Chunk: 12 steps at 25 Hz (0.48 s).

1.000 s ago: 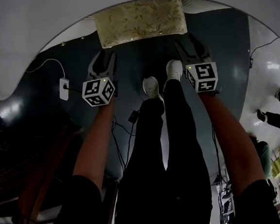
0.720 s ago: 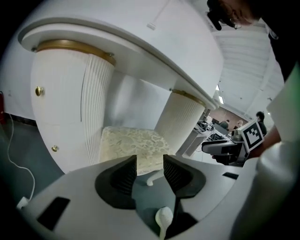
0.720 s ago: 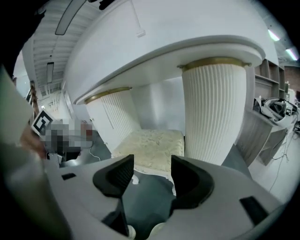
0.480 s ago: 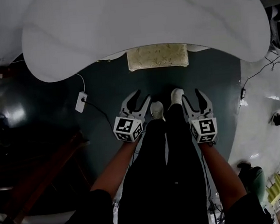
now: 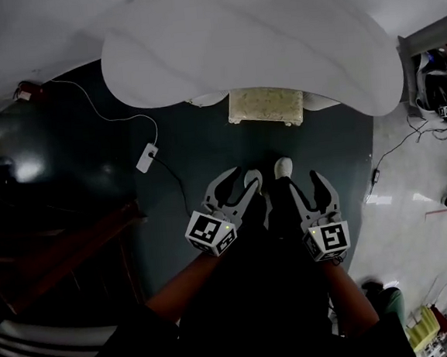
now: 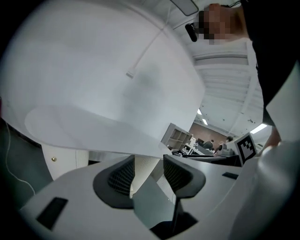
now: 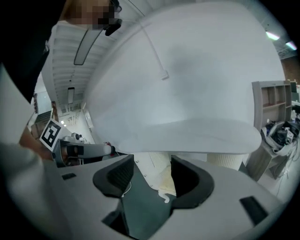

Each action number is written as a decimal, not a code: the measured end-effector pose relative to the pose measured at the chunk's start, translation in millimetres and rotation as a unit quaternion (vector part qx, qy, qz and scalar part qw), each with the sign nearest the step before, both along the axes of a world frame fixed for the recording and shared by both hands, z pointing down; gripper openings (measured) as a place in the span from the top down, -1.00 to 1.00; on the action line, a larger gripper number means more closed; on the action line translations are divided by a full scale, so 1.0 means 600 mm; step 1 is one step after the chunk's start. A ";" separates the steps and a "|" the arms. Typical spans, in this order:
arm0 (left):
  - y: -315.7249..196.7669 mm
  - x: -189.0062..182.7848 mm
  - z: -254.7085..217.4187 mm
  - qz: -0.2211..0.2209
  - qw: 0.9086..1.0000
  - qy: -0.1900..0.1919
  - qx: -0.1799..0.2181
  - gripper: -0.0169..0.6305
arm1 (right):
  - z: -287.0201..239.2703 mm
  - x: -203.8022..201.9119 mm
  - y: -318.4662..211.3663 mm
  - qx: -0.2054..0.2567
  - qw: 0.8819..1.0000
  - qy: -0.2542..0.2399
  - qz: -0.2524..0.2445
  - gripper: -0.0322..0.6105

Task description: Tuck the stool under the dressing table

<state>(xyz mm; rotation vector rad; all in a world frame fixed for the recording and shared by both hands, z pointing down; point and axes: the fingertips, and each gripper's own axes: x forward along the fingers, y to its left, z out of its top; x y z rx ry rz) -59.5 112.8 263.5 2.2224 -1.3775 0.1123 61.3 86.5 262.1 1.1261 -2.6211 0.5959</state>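
**Stool at the table's edge, both tongs released and clear**

Head view: the dressing table [image 5: 251,47] fills the top of the frame. The stool [image 5: 265,104] stands on the dark floor [image 5: 196,137] at its near edge, its patterned cushion partly beneath the white worktop [image 5: 330,63] with a front strip showing. My left tongs [image 5: 241,178] and right tongs [image 5: 305,182] hang well apart from the stool, above the person's white shoe [image 5: 283,167]. A power adapter [image 5: 147,157] and its cable lie on the floor to the left.

Left gripper view: the jaws stand apart with nothing gripped. Between them I see only a pale ribbed leg [image 6: 140,169] far off under the worktop.

Right gripper view: these jaws are also released and empty, and the stool's cream cushion and curled foot show between them at a distance.

I judge the tuck nearly done, but the exposed strip may call for another push. Coming back in from this height, I could strike the worktop's overhanging rim. A one-sided shove could skew the stool against a table leg. Stepping left could snag the cable.
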 end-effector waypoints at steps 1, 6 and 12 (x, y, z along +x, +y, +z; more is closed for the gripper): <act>0.009 0.006 -0.026 0.004 1.000 0.002 0.008 0.38 | -0.028 -0.004 0.004 0.014 1.000 -0.003 -0.010 0.16; 0.032 0.046 -0.138 0.017 0.999 0.009 0.051 0.38 | -0.162 -0.003 0.010 0.066 0.997 -0.029 -0.023 0.16; 0.063 0.107 -0.206 0.006 0.995 -0.039 0.089 0.63 | -0.291 0.063 0.051 0.105 0.987 -0.122 -0.007 0.16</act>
